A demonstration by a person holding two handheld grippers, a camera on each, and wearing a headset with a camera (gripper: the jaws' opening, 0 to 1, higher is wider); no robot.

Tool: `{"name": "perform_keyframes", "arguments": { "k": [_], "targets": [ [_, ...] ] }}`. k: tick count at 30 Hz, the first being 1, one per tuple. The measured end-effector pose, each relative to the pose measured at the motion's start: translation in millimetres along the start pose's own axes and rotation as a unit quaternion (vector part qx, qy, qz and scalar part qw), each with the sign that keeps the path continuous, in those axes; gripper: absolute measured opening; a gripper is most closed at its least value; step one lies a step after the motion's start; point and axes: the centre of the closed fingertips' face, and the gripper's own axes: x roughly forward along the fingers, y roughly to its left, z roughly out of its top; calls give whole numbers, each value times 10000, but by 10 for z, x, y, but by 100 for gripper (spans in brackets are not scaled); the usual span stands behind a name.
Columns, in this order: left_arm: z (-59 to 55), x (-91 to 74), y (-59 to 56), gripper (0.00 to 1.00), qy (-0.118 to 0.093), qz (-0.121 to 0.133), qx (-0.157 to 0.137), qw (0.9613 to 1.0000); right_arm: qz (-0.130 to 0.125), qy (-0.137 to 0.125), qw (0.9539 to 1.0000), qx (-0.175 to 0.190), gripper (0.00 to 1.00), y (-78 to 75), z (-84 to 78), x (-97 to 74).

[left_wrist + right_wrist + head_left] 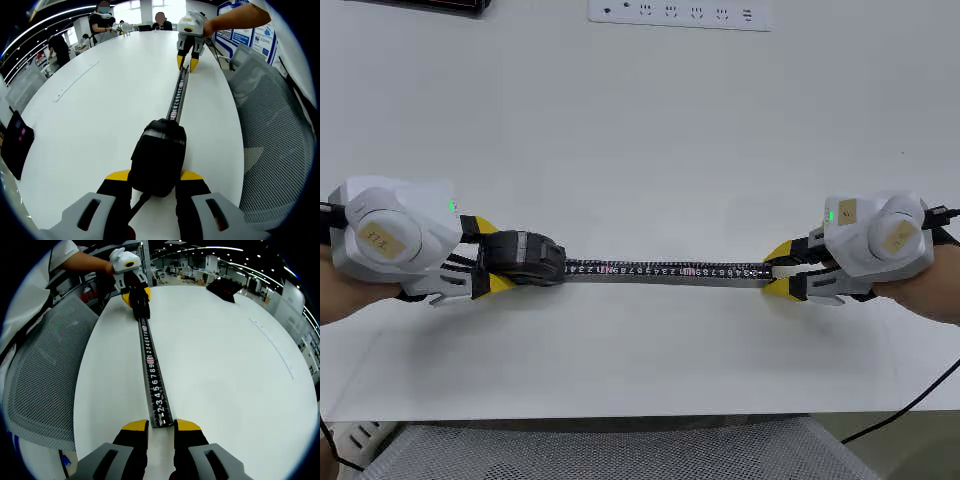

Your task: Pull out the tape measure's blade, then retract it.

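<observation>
The broad white workbench top (640, 150) lies bare from the centre of the head view out to 12 o'clock, giving free room on that side. Its near edge runs across at 6 o'clock, and a grey mesh chair seat (620, 450) sits just below it. At 12 o'clock a long white power strip (678, 13) lies against the far edge; no writing on it can be read.

A dark tape blade with white numerals (665, 270) stretches from 9 towards 3 o'clock, roughly parallel to the near edge and close to it. In the right gripper view its figures read 1 to 9, followed by a red mark. The blade comes out of a black tape measure case (525, 258) at 9 o'clock.

The grey-and-yellow left gripper (492, 257) has its jaws clamped on the sides of the case. At 3 o'clock the matching right gripper (778, 270) has its jaws pinched on the blade's free end. Each gripper body carries a small tan sticker (380, 238) whose handwriting is too small to read.
</observation>
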Motion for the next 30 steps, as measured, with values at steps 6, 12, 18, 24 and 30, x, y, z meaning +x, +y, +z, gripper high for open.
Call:
{"name": "perform_keyframes", "arguments": {
  "k": [6, 12, 18, 24, 30],
  "targets": [
    [40, -37, -13, 32, -89, 34, -49, 9999, -45, -96, 9999, 67, 18, -2, 30, -12],
    [39, -42, -21, 35, -103, 34, -163, 9998, -85, -142, 9998, 65, 20, -21, 43, -26],
    [33, -41, -21, 36, -95, 42, -204, 9997, -124, -227, 9995, 159, 22, -23, 62, -54],
    [58, -63, -29, 44, -192, 93, -501, 9985, -300, -447, 9967, 616, 31, -19, 124, -79],
    [87, -130, 5, 50, -373, 277, -874, 9951, -472, -631, 9931, 863, 38, 1, 190, -107]
  ]
}}
